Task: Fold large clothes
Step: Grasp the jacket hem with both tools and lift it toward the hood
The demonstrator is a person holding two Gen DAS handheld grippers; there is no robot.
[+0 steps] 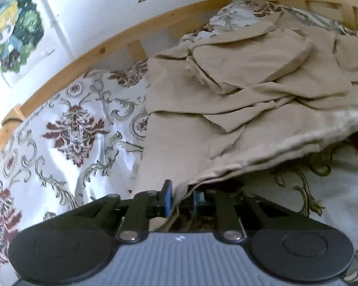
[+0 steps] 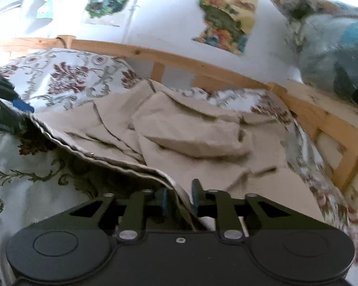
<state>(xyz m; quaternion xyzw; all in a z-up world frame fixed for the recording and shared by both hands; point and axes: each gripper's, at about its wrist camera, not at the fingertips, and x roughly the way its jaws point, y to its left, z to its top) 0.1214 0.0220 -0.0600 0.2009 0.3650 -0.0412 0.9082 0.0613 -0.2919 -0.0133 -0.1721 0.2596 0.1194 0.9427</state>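
In the left wrist view, the left gripper (image 1: 182, 199) has its blue-padded jaws clenched on the hemmed edge of a beige garment (image 1: 226, 109), a matte woven cloth that lies crumpled in flat, angular folds across the bed; the pinched edge is lifted off the bedspread (image 1: 66, 124), leaving a dark shadowed hollow beneath it; the bedspread is glossy, pale, printed with maroon medallions and grey-green scrollwork; behind it runs a pale pine bed rail (image 1: 102, 47) with a square upright slat, and on the white wall hangs a cartoon picture (image 1: 14, 31) with ragged edges. In the right wrist view, the right gripper (image 2: 180, 199) likewise has its jaws clamped on the same stitched hem of the beige garment (image 2: 191, 128), which rises in a taut ridge toward the left gripper (image 2: 16, 109) at the far left edge; the cloth's middle is heaped in soft overlapping layers on the bedspread (image 2: 66, 76); the knotty wooden bed rail (image 2: 202, 66) curves behind, and a blurred clear plastic bag (image 2: 334, 47) of bluish stuff sits at upper right.
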